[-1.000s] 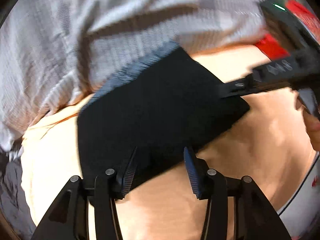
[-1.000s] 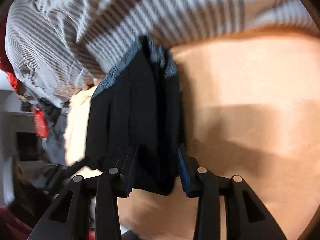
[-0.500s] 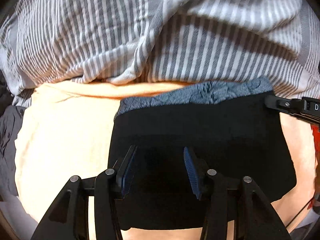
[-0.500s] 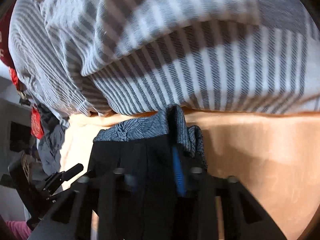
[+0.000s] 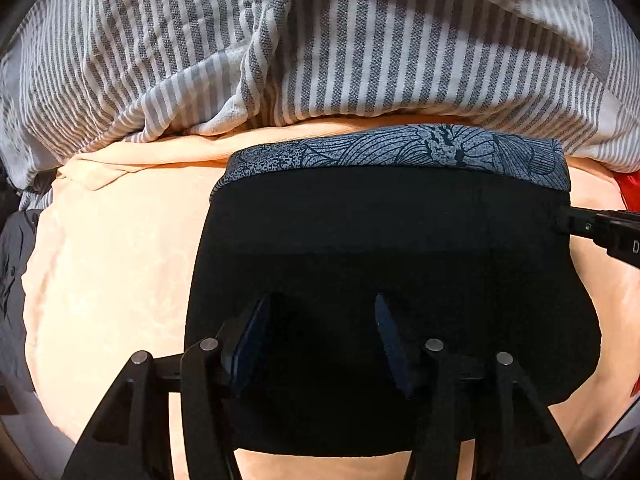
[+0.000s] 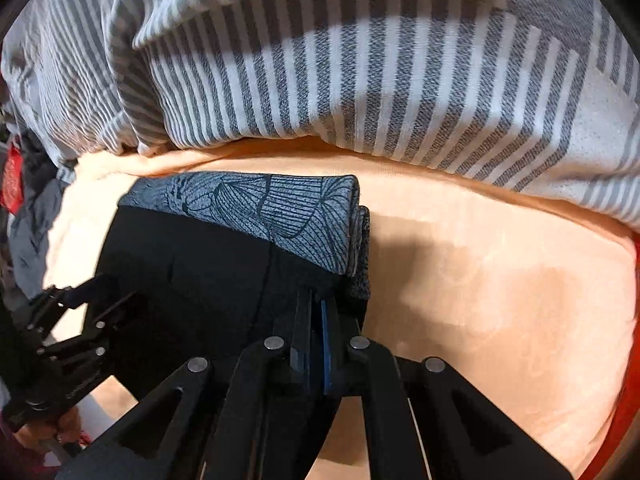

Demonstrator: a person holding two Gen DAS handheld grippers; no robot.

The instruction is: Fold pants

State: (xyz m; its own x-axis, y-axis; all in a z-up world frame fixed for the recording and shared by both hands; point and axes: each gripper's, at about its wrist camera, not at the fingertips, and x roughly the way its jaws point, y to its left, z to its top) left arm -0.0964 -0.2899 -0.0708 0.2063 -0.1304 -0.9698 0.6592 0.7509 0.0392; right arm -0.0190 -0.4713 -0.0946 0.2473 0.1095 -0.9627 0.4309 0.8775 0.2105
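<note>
- here, the black pants [image 5: 384, 248] lie folded into a compact block on a peach sheet [image 5: 108, 280], in the middle of both wrist views.
- a grey-blue band with a dark leaf print [image 5: 400, 150] runs along the far edge of the pants, close under a grey and white striped blanket [image 5: 320, 48] bunched along the back of the sheet.
- the left gripper [image 5: 322, 312] points steeply down over the near half of the pants; its jaws are opening, with only flat black cloth under the gap and neither blue pad seen pressing on it.
- the right gripper [image 6: 316, 308] sits at the right edge of the pants, its jaws pressed together; the frames do not make clear whether a fold of cloth is caught between them.
- from the left wrist view, the right gripper's tip reaches in at the right side, touching the pants' edge.
- from the right wrist view, the left gripper shows at the lower left, with a hand [image 6: 60, 428] gripping its handle.
- dark grey clothing [image 6: 32, 236] lies off the sheet's left edge.
</note>
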